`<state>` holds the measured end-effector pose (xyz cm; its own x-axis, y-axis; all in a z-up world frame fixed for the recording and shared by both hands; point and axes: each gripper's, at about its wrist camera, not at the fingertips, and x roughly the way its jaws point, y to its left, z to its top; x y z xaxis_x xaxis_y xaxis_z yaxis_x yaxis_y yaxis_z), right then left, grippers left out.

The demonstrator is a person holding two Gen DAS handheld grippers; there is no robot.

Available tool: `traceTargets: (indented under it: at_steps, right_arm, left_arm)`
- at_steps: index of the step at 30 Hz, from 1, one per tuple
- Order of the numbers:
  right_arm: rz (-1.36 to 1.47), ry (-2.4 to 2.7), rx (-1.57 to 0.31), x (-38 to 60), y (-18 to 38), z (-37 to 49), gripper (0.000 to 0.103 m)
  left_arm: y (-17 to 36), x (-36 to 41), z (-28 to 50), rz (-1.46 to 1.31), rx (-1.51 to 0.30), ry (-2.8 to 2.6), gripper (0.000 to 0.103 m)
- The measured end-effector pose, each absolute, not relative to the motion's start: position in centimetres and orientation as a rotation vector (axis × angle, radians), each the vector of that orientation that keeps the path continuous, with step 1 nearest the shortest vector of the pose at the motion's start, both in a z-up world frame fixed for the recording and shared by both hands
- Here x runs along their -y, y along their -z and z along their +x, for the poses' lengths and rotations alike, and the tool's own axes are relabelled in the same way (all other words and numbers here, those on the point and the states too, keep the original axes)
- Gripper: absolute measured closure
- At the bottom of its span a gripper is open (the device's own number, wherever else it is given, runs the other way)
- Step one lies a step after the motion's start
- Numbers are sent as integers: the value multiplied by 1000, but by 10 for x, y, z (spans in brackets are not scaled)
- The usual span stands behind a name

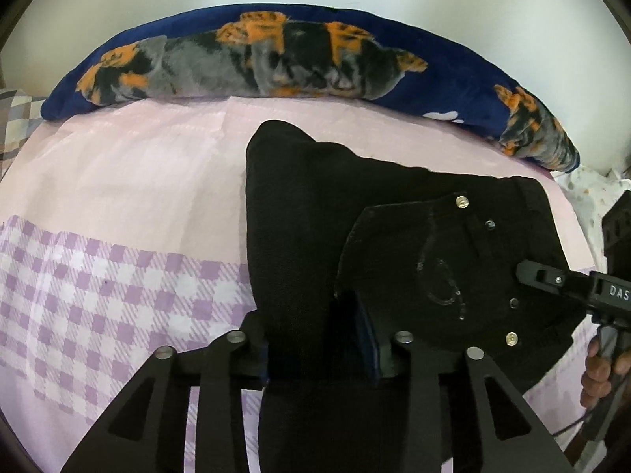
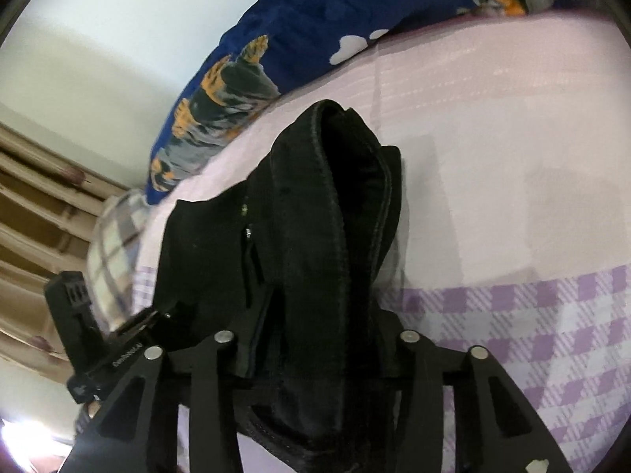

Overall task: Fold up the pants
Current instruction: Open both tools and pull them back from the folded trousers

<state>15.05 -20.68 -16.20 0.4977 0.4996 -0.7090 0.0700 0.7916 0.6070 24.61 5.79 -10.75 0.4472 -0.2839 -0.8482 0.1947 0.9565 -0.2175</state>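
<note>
While both hand-held grippers [image 1: 321,349] [image 2: 315,354] clamp black pants [image 1: 355,213]: lilac-checked bedsheet [image 1: 118,276], navy blanket [image 1: 394,39].

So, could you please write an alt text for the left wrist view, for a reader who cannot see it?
The left gripper is shut on black pants that lie partly folded on a bed with a pink and purple checked sheet. The right gripper meets the pants at the right edge, and a navy blanket with an orange and grey print lies behind.

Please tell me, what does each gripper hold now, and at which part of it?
Both hold the black pants. The left gripper is shut on bunched fabric near the waistband; the right gripper on thick seamed folds, exact part unclear.
</note>
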Motion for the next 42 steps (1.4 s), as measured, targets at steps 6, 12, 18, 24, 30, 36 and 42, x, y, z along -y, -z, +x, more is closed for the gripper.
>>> traceTargets:
  at_steps: [6, 12, 18, 24, 30, 36, 42]
  right_arm:
    - [590, -225, -1013, 204, 162, 145, 48]
    - [534, -179, -989, 195, 158, 131, 40]
    - [516, -125, -945, 191, 152, 107, 36]
    - [488, -74, -890, 186, 140, 79, 34]
    - [436, -50, -875, 174, 134, 55, 32]
    - [360, -26, -816, 162, 118, 28, 25]
    - [277, -9, -780, 147, 106, 6, 16]
  left_arm:
    - [111, -59, 240, -90, -1054, 266, 51]
    - [109, -60, 221, -99, -1063, 244, 43]
    - [105, -60, 193, -87, -1054, 208, 42]
    - [94, -60, 164, -70, -1031, 177, 42]
    - [81, -55, 138, -31, -1007, 164, 42]
    - [68, -49, 112, -9, -970, 151, 42]
    - [60, -45, 90, 1, -946, 119, 42]
